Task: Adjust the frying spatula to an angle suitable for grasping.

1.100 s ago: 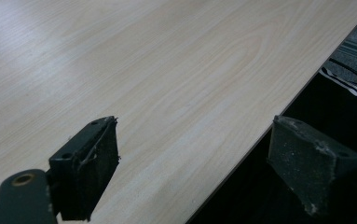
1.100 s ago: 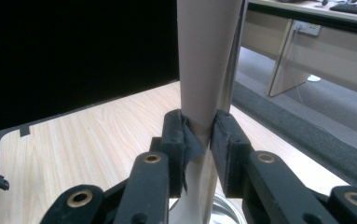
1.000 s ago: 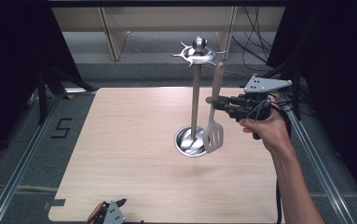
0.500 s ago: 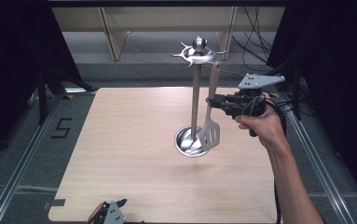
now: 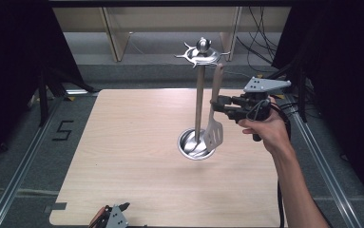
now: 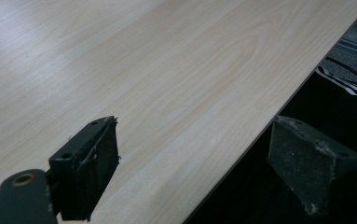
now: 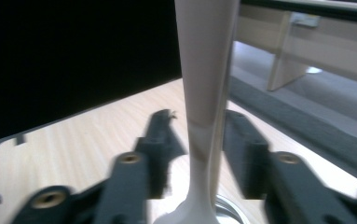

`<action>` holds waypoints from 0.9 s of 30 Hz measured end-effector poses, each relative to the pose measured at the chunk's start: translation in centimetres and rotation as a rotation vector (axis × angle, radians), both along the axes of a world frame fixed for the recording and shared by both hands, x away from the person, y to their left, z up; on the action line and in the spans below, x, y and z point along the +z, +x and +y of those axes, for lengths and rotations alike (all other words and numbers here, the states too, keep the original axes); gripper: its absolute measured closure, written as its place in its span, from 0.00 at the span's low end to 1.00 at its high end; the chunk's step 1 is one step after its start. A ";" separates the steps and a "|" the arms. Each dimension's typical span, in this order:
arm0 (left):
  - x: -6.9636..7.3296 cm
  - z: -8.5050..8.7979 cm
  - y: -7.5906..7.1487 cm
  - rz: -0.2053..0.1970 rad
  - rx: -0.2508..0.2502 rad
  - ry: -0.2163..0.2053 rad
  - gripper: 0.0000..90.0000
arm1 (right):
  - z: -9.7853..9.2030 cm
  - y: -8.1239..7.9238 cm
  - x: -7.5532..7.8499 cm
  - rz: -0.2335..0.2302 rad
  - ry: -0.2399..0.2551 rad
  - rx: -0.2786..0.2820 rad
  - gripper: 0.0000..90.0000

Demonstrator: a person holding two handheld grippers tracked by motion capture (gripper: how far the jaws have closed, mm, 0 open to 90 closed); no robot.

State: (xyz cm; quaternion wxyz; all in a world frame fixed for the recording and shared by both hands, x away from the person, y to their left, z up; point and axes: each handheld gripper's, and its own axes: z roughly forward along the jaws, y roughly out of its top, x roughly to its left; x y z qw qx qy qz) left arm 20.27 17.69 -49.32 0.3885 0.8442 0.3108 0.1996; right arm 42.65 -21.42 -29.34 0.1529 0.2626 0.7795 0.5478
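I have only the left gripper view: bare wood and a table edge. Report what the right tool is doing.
Observer: The right tool is clamped on the handle of a spatula, holding it upright above the table.
Operator: Say what stands next to it.
Observer: A metal utensil stand. The spatula's blade hangs over its round base, and the handle's top is just below its crown.
Operator: Place my left tool for me.
Observer: The left tool sits at the table's near edge, well apart from the stand.
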 end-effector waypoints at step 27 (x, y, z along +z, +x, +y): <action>-0.1 0.0 0.1 -0.015 0.001 0.012 0.17 | -3.5 -5.0 -5.0 -0.039 -0.066 -0.147 0.51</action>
